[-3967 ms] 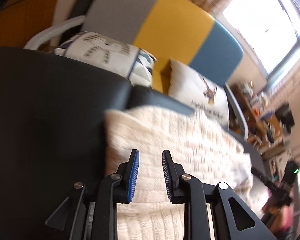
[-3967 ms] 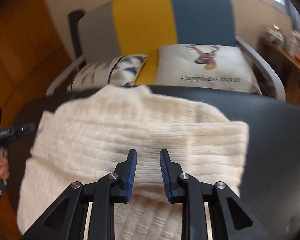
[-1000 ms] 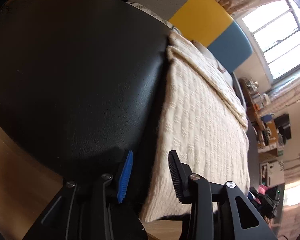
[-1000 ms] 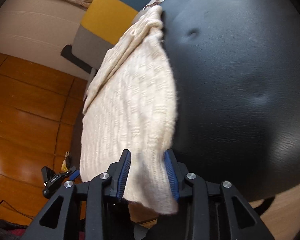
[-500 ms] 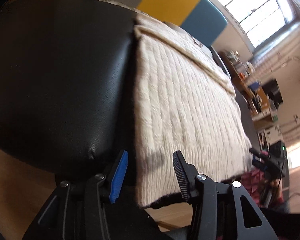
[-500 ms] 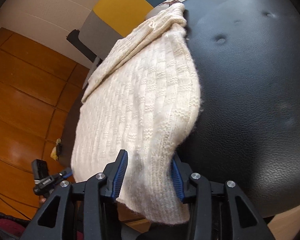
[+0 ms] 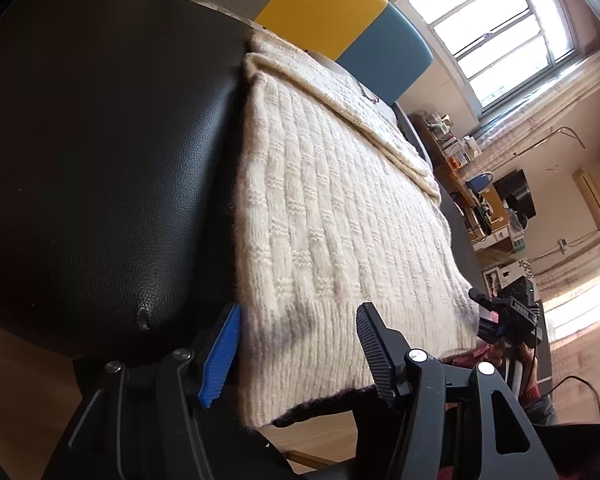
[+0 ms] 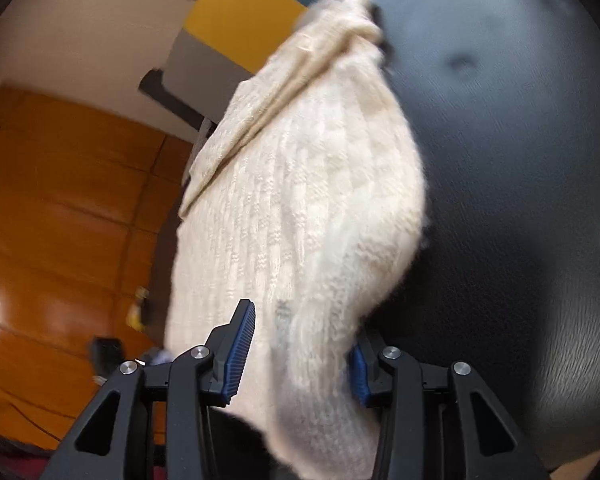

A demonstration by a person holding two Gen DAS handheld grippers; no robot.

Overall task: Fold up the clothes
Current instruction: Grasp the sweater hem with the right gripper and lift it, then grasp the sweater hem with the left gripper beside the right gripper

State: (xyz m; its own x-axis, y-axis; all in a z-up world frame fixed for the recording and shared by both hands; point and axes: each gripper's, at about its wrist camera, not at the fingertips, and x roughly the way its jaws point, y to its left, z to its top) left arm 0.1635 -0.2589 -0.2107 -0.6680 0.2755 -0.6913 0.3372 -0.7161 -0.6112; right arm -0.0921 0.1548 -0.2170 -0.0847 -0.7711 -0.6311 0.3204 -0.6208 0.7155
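Note:
A cream knitted sweater (image 7: 340,216) lies on a round black leather ottoman (image 7: 100,168), its top part folded over at the far end. Its near hem hangs over the ottoman's front edge. My left gripper (image 7: 296,352) is open, with the hem's left corner lying between its two fingers. In the right wrist view the sweater (image 8: 300,208) rises toward the camera. My right gripper (image 8: 300,348) is open wide, with the hem's right corner between its fingers. The right gripper also shows in the left wrist view (image 7: 508,320), at the hem's far corner.
A grey, yellow and blue chair back (image 7: 332,12) stands behind the ottoman. A cluttered desk (image 7: 472,184) and a window (image 7: 500,20) are at the right. Orange wood flooring (image 8: 60,200) lies left of the ottoman (image 8: 520,160) in the right wrist view.
Both grippers came down from the far fold to the near hem. In the last second both jaws opened wider around the hem corners, and the right corner lifted slightly.

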